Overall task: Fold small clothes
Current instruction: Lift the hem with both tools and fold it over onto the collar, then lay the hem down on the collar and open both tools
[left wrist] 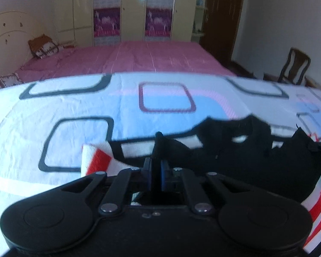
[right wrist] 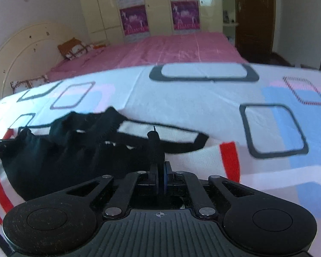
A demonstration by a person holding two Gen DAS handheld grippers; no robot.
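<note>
Black garment [left wrist: 256, 162] pinched by left gripper [left wrist: 156, 141]; right gripper [right wrist: 155, 141] too.

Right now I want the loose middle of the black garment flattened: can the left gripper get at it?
Probably not yet: the left gripper is shut on a corner of the black garment, so it would have to let go first.

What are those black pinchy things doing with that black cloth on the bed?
A person is folding a small black garment on a patterned sheet, with a pinching tool in each hand. The left gripper and the right gripper are both shut, each pinching an edge of the garment between its fingers. The cloth hangs bunched between the two tools, with part of it resting on the sheet. The fold is not finished yet.
</note>
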